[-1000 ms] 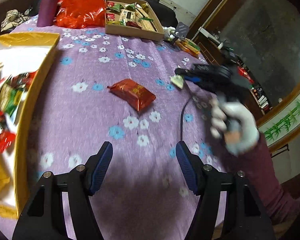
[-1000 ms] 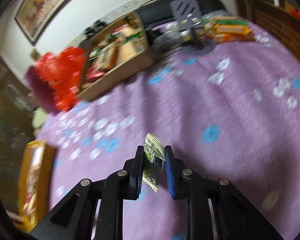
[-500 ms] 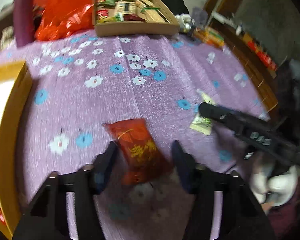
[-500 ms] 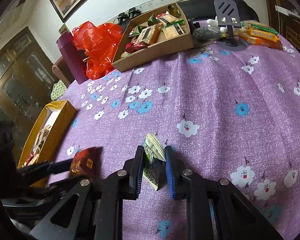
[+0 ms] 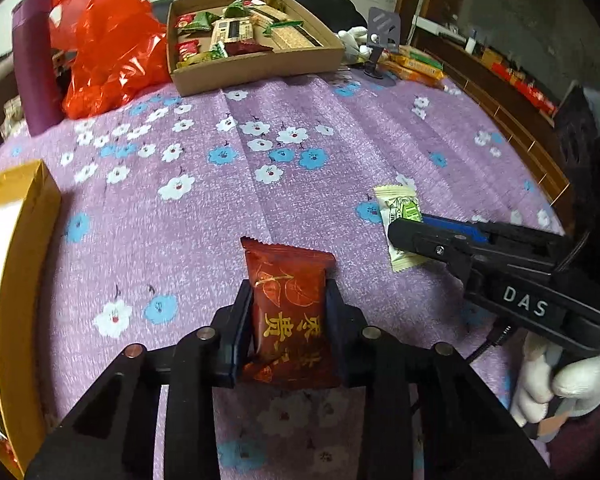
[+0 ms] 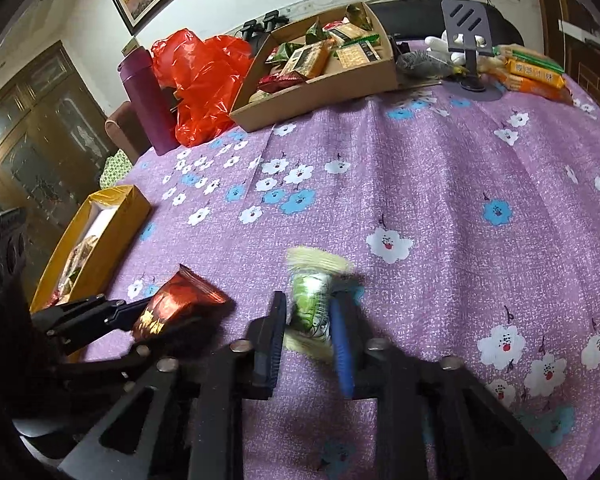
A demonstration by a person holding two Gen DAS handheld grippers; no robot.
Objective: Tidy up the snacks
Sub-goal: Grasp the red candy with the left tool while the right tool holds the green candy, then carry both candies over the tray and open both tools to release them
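Note:
My left gripper [image 5: 288,300] is shut on a dark red snack packet [image 5: 290,312] with gold characters, low over the purple flowered tablecloth. The packet also shows in the right wrist view [image 6: 176,304]. My right gripper [image 6: 306,312] holds a green and white snack packet [image 6: 310,304], with the jaws a little wider than before and the packet blurred. In the left wrist view the right gripper [image 5: 410,232] sits just right of the red packet with the green packet [image 5: 400,216] in its jaws.
A brown cardboard tray [image 5: 256,68] of several snacks stands at the far edge, also in the right wrist view [image 6: 320,84]. A yellow box [image 5: 24,272] with snacks lies at the left. A red plastic bag [image 5: 104,40], purple bottle [image 5: 34,68] and phone stand [image 5: 382,36] stand behind.
My left gripper moved forward onto the red packet and shut on it. My right gripper swung left and lowered toward the cloth; its jaws have widened slightly around the green packet.

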